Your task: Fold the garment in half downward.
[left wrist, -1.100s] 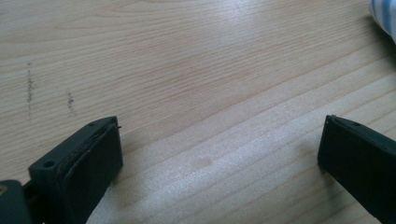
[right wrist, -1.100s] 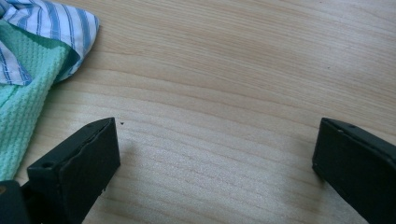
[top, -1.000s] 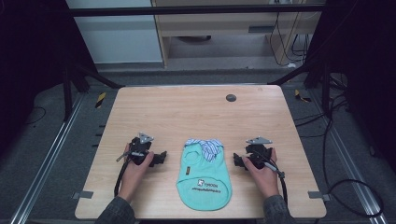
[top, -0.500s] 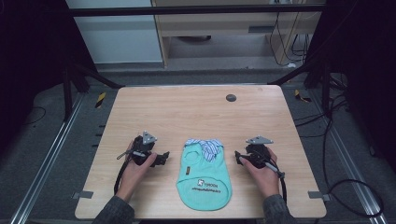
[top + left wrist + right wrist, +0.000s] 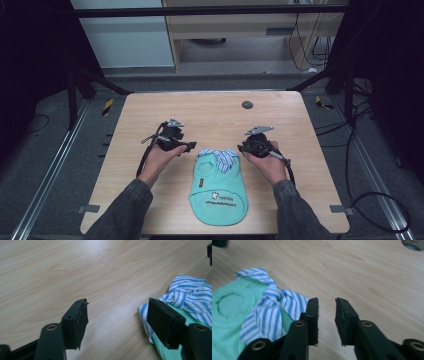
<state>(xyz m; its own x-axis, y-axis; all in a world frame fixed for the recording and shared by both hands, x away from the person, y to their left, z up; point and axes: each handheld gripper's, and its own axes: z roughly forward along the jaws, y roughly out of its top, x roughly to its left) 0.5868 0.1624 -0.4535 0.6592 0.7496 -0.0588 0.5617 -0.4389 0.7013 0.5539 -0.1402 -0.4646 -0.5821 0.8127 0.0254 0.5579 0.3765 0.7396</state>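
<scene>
Both hands lifted off table (image 5: 150, 200); left gripper (image 5: 117, 325) and right gripper (image 5: 326, 322) flank green shirt (image 5: 218, 192), jaws just closing, parted, pinching nothing

Light wood tabletop (image 5: 210, 115), rounded corners, grain running left-right. Small dark round disc (image 5: 247, 104) set in the tabletop, far side, right of centre; its edge shows at the top right of the right gripper view (image 5: 413, 245). Grey brackets at the near edge, one left (image 5: 89, 208), one right (image 5: 340, 209). Black frame bar (image 5: 200, 10) crosses the far side, angled black struts at both far corners. Yellow-black tape strips on the floor: far left (image 5: 107, 106), far right (image 5: 324, 103). Black cables (image 5: 380, 195) loop on the floor at right. Pale cabinet (image 5: 125, 35) and wooden shelf unit (image 5: 240, 25) beyond.
</scene>
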